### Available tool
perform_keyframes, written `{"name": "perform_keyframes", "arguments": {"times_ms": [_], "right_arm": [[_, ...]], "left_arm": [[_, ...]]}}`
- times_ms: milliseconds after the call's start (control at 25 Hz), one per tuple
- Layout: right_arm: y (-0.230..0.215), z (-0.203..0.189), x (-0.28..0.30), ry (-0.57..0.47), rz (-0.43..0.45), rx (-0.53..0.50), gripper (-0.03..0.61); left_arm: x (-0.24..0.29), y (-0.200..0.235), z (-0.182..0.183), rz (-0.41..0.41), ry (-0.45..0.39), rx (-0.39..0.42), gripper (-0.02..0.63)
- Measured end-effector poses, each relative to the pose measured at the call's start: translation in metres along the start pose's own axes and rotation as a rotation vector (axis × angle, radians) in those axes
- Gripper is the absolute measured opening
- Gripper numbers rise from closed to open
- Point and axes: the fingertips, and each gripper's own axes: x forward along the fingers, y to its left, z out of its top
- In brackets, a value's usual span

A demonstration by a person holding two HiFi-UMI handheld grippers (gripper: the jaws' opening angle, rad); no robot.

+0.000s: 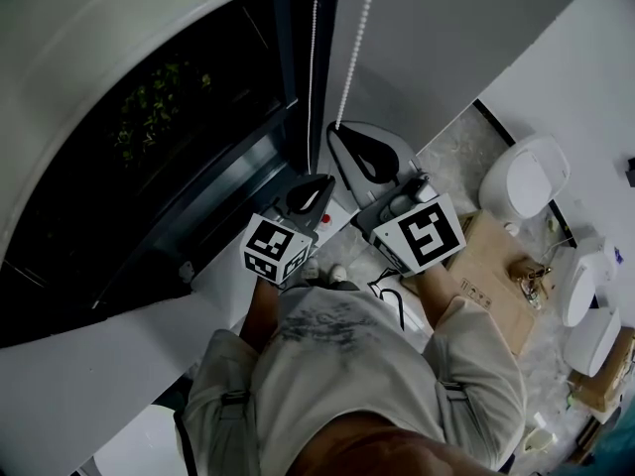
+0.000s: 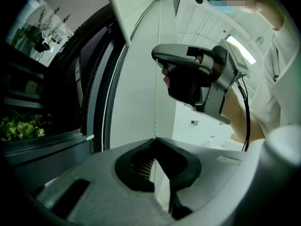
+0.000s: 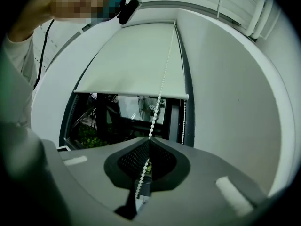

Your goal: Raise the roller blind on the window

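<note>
The roller blind (image 3: 136,60) covers the upper part of the window (image 3: 108,121), with its bottom bar running straight across the glass. The bead chain (image 3: 162,81) hangs at the window's right edge. The right gripper (image 3: 149,139) has its fingers clenched on the chain. The left gripper (image 2: 155,139), just below it, is clenched on the chain too.

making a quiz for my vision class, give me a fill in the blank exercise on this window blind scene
1. The right claw is shut on the white bead ____ of the roller blind.
2. The left claw, shut on it too, is ____ the right claw.
3. The blind covers only the ____ part of the window.
Missing words: chain; below; upper.
</note>
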Motion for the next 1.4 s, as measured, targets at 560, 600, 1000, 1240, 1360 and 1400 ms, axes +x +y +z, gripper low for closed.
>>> {"name": "perform_keyframes", "arguments": {"times_ms": [560,600,1000,1240,1360,1400], "right_arm": [[0.002,-0.025,-0.002,0.032,-0.020,-0.018,0.009],[0.003,-0.026,-0.001,0.020,-0.020,-0.025,0.009],[0.011,-0.073,-0.006,0.095,-0.012,-0.018,0.011],[0.019,-0.101,-0.014,0.169,-0.015,0.025,0.011],[0.022,-0.112,-0.017,0.190,-0.010,0.027,0.011],[0.023,-0.115,-0.018,0.196,-0.006,0.021,0.009]], "left_arm": [[0.003,0.005,-0.028,0.014,0.049,-0.027,0.011],[0.004,0.005,-0.033,0.014,0.056,-0.031,0.011],[0.009,0.007,-0.083,0.012,0.143,-0.082,0.011],[0.011,0.004,-0.108,-0.001,0.191,-0.111,0.011],[0.012,0.003,-0.121,-0.007,0.220,-0.119,0.011],[0.013,0.003,-0.125,-0.008,0.231,-0.119,0.011]]}}
